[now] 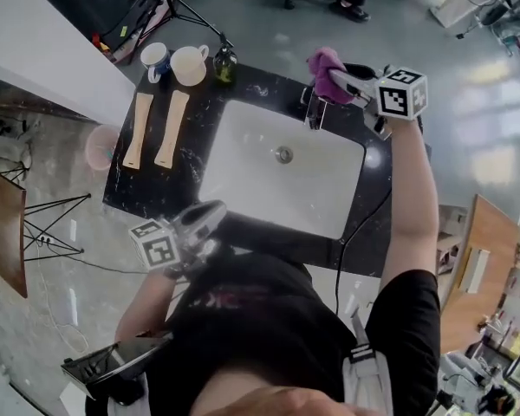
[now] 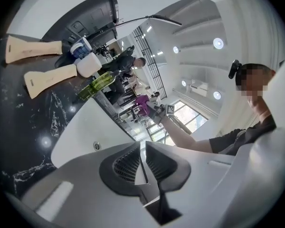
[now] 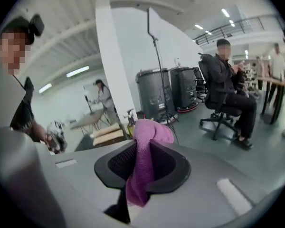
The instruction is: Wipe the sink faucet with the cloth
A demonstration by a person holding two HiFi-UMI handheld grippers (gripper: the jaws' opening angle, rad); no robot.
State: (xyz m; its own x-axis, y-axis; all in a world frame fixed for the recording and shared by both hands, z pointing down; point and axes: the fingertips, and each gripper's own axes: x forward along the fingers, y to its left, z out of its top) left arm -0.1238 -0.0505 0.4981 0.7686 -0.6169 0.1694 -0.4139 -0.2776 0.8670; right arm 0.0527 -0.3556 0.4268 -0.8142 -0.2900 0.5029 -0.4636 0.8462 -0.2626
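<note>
A purple cloth (image 1: 324, 68) is bunched in my right gripper (image 1: 338, 84), which hovers just above and behind the chrome faucet (image 1: 313, 111) at the far rim of the white sink (image 1: 243, 137). In the right gripper view the cloth (image 3: 151, 130) fills the gap between the jaws and hangs down behind them; this gripper (image 3: 142, 151) is shut on it. My left gripper (image 1: 210, 217) is held low by the counter's near edge, away from the faucet. Its jaws (image 2: 142, 161) stand together with nothing between them.
On the black marble counter (image 1: 191, 159) left of the basin lie two wooden paddles (image 1: 154, 129). Two mugs (image 1: 178, 61) and a green bottle (image 1: 224, 65) stand at the back. A drain (image 1: 283, 154) sits mid-basin. People and chairs are behind the counter.
</note>
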